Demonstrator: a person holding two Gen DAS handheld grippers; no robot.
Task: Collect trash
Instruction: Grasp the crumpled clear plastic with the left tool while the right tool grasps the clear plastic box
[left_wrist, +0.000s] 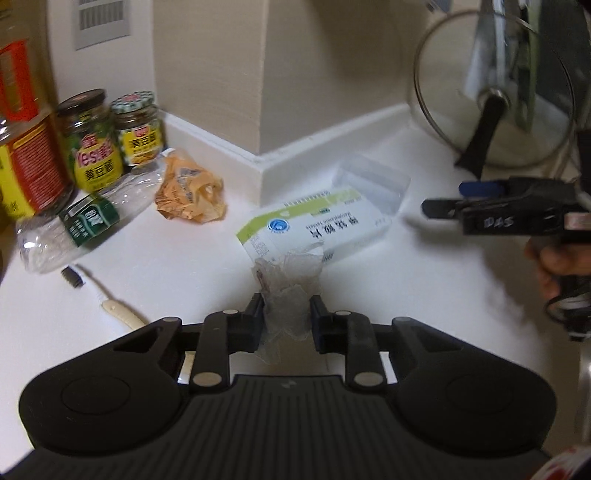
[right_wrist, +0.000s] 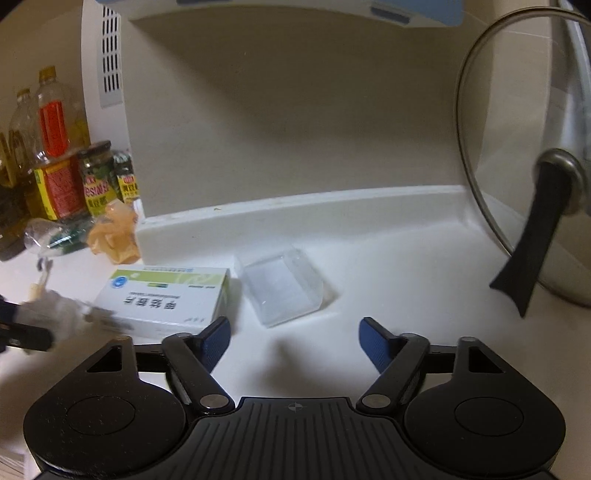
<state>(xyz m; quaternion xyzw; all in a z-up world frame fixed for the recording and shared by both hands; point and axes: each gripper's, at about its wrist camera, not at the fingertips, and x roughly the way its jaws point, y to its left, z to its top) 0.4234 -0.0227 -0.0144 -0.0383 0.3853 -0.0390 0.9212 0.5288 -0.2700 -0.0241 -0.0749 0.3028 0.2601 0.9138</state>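
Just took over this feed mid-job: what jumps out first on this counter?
The left gripper is shut on a crumpled clear plastic wrapper at the near middle of the white counter. Just behind lies a white-and-green medicine box, with a clear plastic box beside it. The right gripper hovers open over bare counter.

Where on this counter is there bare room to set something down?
Free: the white counter between the clear plastic box and the glass lid. Crowded: the left corner, with jars, crushed bottle and orange wrapper.
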